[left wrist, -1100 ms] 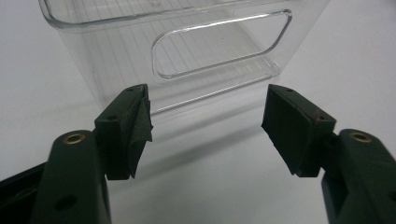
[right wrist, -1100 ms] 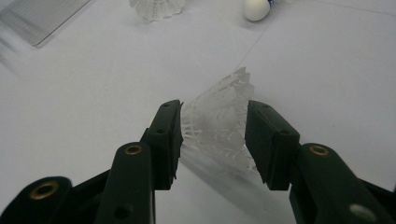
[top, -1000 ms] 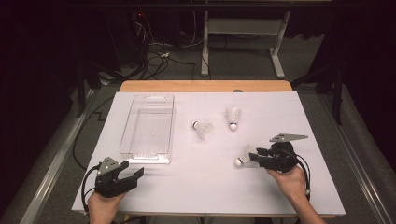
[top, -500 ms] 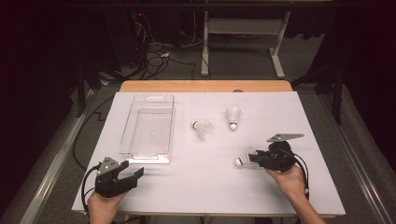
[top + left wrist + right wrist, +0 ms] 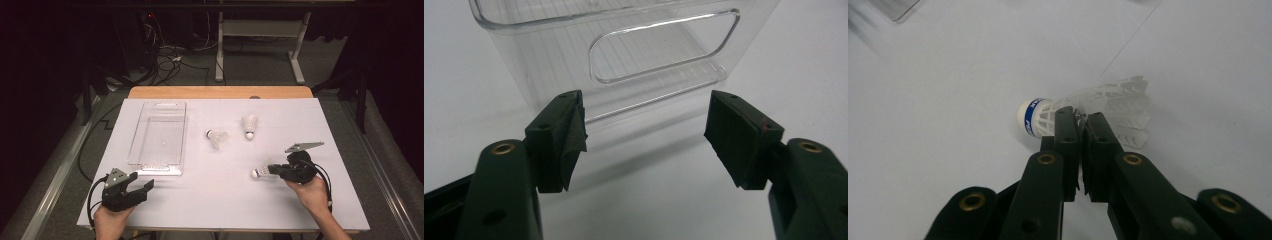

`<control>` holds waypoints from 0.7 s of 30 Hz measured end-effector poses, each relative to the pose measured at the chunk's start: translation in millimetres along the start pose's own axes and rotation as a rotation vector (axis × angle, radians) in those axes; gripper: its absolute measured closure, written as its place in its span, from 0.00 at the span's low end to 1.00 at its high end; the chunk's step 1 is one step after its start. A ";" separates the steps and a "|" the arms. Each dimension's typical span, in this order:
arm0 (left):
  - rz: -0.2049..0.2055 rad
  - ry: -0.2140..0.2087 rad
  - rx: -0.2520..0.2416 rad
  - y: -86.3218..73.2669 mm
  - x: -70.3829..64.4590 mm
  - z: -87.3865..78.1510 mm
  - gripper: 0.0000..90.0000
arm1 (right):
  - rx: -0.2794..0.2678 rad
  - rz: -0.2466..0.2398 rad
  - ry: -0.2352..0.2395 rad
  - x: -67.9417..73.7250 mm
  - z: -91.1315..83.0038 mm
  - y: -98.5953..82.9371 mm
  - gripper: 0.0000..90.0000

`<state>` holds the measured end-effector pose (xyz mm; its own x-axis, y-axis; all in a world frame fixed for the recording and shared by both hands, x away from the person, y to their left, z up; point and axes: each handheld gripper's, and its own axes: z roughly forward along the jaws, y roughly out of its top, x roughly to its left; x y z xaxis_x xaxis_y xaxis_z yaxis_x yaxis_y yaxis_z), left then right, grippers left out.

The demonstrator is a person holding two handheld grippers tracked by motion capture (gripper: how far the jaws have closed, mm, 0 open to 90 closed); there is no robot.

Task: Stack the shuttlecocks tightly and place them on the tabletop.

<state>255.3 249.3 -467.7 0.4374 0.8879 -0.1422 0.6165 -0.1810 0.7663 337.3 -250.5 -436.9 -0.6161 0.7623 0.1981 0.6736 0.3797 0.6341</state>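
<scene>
Counter [image 5: 220, 210]: white sheet over a wooden top, a wood strip bare along the far edge. Widest open room is the near centre, between the two hands, and the right part beyond the right hand toward the far right corner.

Clear bin [image 5: 159, 137]: stands left of centre, long axis running near to far, well in from the left edge. Its near end wall with the handle cut-out faces the left gripper [image 5: 644, 132], just beyond it, not touching.

Left gripper [image 5: 131, 189]: near-left corner, close to the near edge. Fingers [image 5: 566, 135] wide apart, nothing between them, bare counter under the gap.

Right gripper [image 5: 272, 171]: near-right area, pointing left. Fingers [image 5: 1068, 135] pressed together on the skirt of the held shuttlecock [image 5: 1088, 116], cork end [image 5: 255, 173] toward the left; whether it touches the counter, cannot tell.

Two loose shuttlecocks farther off, well apart from both grippers: one lying shuttlecock [image 5: 217, 137] at mid-counter, one standing shuttlecock [image 5: 249, 126] just right of it, open sheet all round each.
</scene>
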 end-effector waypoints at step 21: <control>0.010 0.001 0.006 0.1 -0.9 1.1 0.37 | 0.048 -0.024 0.027 3.1 -1.7 0.8 1.00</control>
<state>255.7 248.0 -468.1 0.4430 0.8864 -0.1342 0.6163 -0.1924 0.7636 335.2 -248.7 -434.5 -0.6423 0.7389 0.2038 0.6771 0.4224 0.6026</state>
